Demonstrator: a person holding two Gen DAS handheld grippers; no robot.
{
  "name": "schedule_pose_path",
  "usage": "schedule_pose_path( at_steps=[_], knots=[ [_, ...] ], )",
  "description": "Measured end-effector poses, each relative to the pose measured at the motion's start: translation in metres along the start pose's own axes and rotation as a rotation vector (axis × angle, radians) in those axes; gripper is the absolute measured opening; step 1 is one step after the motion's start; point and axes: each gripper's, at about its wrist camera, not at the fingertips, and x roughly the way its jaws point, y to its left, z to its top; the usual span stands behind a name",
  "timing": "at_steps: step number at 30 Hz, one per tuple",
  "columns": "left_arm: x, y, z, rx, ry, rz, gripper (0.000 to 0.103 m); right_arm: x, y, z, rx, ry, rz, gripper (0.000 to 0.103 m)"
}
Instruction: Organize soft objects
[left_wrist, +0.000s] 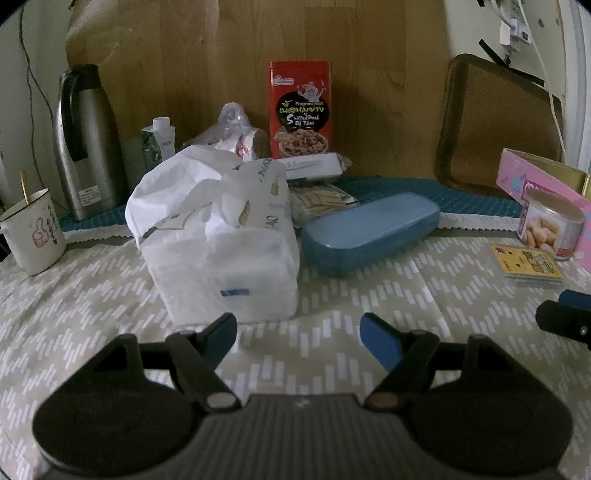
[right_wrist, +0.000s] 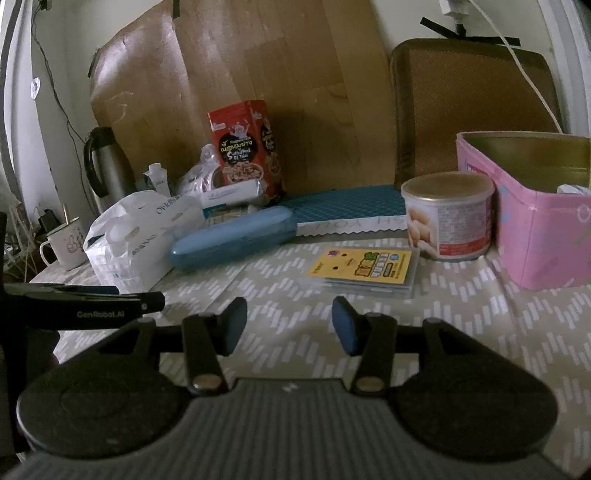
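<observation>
While both tools hang low over the patterned tablecloth, neither has anything in its grasp. The left gripper stands released, its blue pads spread with only cloth between them; the right gripper is likewise unclenched and empty, its jaws set somewhat narrower.

Just beyond the left gripper sits the soft item — a white tissue pack in a crumpled plastic wrapper, resting on the cloth, untouched. To its right, and close beside it, lies a blue glasses case. Ahead of the right gripper lies a yellow card case, flat on the cloth, with a round snack tin behind it and an open pink tin box at the far right, something white showing inside.

Along the far edge — against a wooden board — stand a red snack box, a small carton and a steel thermos. A white enamel mug sits at the near left.
</observation>
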Motion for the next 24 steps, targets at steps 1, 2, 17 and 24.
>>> schedule_pose_path(
  at_steps=[1, 2, 17, 24],
  knots=[
    [0.0003, 0.0002, 0.0001, 0.002, 0.000, -0.002, 0.076, 0.0002, 0.0002, 0.0001, 0.000, 0.001, 0.000, 0.055],
    [0.0004, -0.0001, 0.0001, 0.001, 0.001, -0.001, 0.076, 0.0003, -0.0004, 0.0003, -0.001, 0.003, 0.002, 0.055],
    [-0.0003, 0.0014, 0.0000, 0.004, -0.005, -0.022, 0.077, 0.0032, -0.0014, 0.0007, -0.001, 0.027, -0.003, 0.056],
    [-0.0007, 0.0012, 0.0004, 0.013, -0.011, -0.026, 0.077, 0.0029, -0.0029, 0.0007, -0.002, 0.028, -0.002, 0.056]
  ],
)
